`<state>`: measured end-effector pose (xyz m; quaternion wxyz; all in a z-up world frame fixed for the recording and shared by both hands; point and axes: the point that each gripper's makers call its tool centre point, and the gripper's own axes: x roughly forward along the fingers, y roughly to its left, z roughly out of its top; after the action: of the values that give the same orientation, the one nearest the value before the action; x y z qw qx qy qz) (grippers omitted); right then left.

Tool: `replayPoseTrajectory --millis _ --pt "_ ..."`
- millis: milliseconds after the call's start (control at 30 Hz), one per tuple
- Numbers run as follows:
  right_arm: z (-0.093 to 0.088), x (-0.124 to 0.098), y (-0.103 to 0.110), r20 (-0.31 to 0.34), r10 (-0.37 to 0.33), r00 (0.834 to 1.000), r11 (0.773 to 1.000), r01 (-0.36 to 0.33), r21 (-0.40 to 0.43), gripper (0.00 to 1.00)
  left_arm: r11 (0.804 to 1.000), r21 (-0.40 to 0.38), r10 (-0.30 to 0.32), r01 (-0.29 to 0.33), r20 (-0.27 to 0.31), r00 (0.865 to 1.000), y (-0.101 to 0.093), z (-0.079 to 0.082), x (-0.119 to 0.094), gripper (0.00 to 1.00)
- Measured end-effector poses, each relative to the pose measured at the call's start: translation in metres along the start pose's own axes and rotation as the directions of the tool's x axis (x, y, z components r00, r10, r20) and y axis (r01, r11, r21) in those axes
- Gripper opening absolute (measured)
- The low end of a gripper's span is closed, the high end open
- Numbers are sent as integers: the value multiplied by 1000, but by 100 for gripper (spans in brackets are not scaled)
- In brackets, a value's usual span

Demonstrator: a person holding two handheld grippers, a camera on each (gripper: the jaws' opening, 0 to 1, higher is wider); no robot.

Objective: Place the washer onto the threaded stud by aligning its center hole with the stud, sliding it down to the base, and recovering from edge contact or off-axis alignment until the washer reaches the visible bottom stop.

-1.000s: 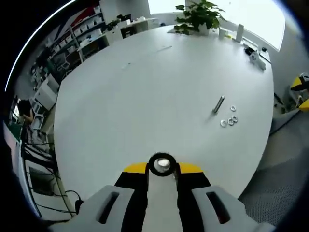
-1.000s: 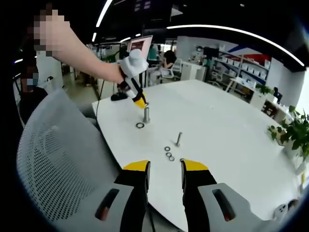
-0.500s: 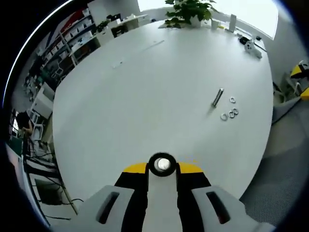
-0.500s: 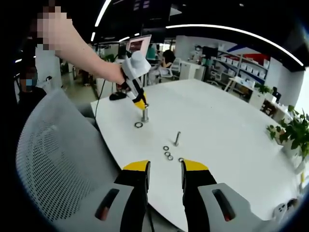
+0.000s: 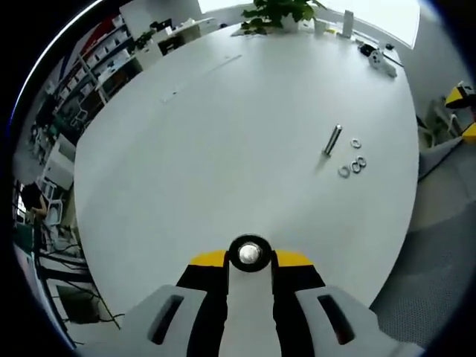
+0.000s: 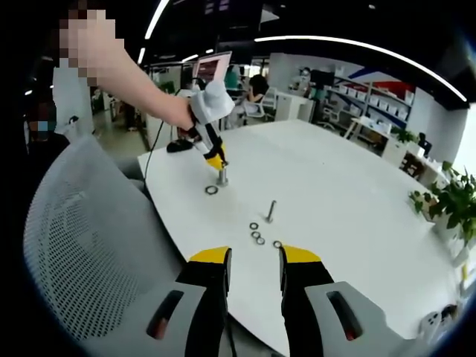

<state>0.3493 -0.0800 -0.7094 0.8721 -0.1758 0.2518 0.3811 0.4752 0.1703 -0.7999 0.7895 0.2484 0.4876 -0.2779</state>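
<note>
The left gripper (image 6: 216, 159) is clamped on the top of the upright stud (image 6: 222, 176) at the table (image 5: 223, 119) edge; from above, the stud's round end (image 5: 248, 253) sits between its jaws. The right gripper (image 6: 253, 260) hangs empty, jaws slightly apart, short of the table. 1 washer (image 6: 212, 190) lies beside the stud; 3 more (image 6: 256, 235) lie by a loose bolt (image 6: 271, 211). With the stud top covered, a washer would likely catch on the jaws, and a tilted stud would jam it.

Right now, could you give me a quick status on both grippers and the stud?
Left gripper shut on upright stud. Right gripper open, empty. One washer beside the stud, others loose by a lying bolt.
</note>
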Motion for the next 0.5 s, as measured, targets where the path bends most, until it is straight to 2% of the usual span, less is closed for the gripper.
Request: replayPoseTrajectory --millis 267,500 --pt "-1 0 -1 -6 -7 1000 1000 7 2 28 1000 -2 -12 12 -2 1000 4 6 5 20" --pt "-2 0 -2 -9 -11 1000 1000 11 4 28 998 27 -57 59 -76 995 1 7 5 20"
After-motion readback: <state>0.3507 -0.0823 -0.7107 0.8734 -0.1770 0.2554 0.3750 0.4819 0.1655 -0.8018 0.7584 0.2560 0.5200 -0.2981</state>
